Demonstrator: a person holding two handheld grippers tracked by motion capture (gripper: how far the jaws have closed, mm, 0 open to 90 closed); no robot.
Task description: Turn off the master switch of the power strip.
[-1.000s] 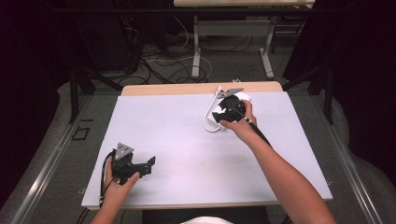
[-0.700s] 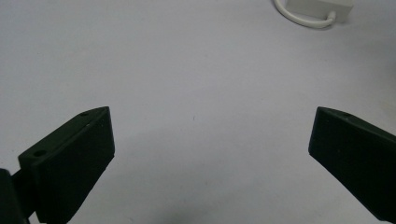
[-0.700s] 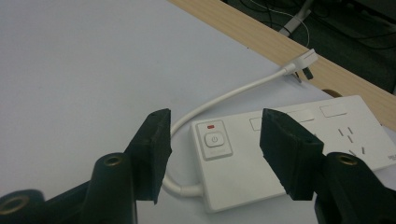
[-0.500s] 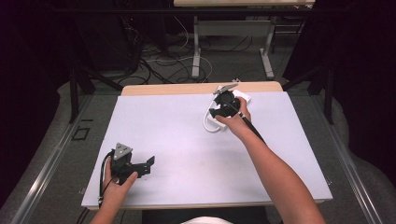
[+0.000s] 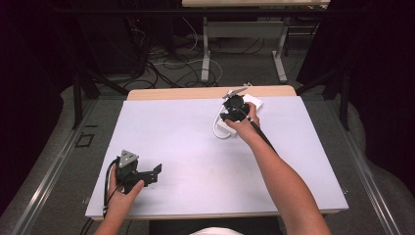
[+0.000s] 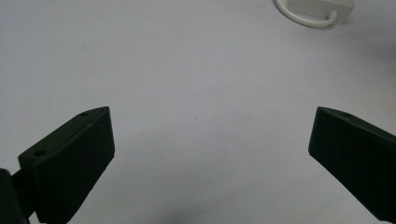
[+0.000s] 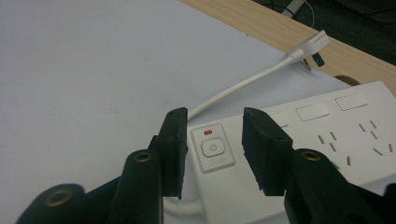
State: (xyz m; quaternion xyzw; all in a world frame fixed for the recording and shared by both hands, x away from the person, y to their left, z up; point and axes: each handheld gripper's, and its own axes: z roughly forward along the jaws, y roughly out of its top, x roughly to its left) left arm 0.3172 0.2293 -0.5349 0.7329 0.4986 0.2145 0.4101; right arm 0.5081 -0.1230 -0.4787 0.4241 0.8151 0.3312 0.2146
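- A white power strip (image 7: 303, 154) is seen lying flat at the far right part of the pale surface (image 5: 195, 147), near its wooden far edge.
- Its white cable (image 7: 243, 86) is curled just beside it, ending in a plug (image 7: 314, 44).
- The right hand-held gripper (image 7: 212, 147) is held over the strip's switch end; its jaws have just been closing, part-way together, the power button (image 7: 213, 149) framed between them, contact not discernible.
- The left hand-held gripper (image 5: 142, 174) is rested near the front left, jaws wide apart, nothing between them.

Power strip (image 7: 327, 140) cut off at right and bottom edges; right gripper (image 5: 234, 111) hides most of it from above.
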